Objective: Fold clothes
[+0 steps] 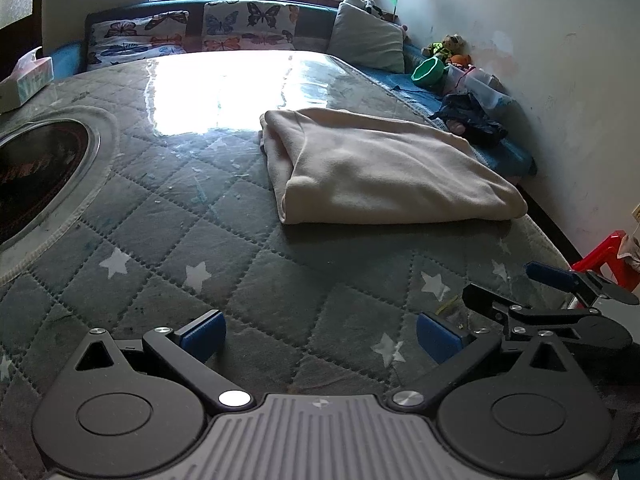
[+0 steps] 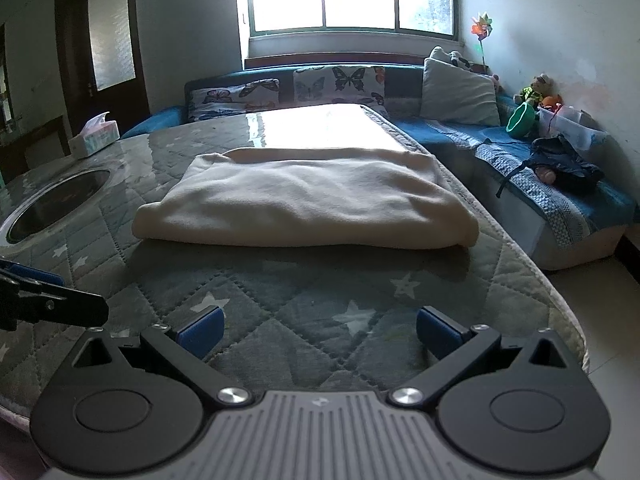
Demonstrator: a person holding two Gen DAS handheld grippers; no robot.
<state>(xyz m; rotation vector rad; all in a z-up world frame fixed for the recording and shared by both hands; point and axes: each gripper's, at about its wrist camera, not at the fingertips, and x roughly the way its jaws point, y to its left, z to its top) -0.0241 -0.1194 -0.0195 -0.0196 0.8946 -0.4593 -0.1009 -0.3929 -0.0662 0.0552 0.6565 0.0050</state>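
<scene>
A cream garment (image 1: 384, 168) lies folded into a flat rectangle on the quilted grey star-pattern table cover (image 1: 224, 240). It also shows in the right wrist view (image 2: 304, 204), straight ahead. My left gripper (image 1: 320, 336) is open and empty, low over the cover, short of the garment's near left. My right gripper (image 2: 320, 328) is open and empty over the cover's near edge, in front of the garment. The right gripper's fingers (image 1: 548, 276) show at the right of the left wrist view.
A round inset cooktop (image 1: 36, 176) sits at the table's left. A tissue box (image 2: 94, 136) stands at the far left. A blue sofa (image 2: 520, 148) with butterfly cushions, a green bowl (image 2: 522, 120), dark clothes (image 2: 564, 164) and toys runs behind and right. A red stool (image 1: 600, 256) is at right.
</scene>
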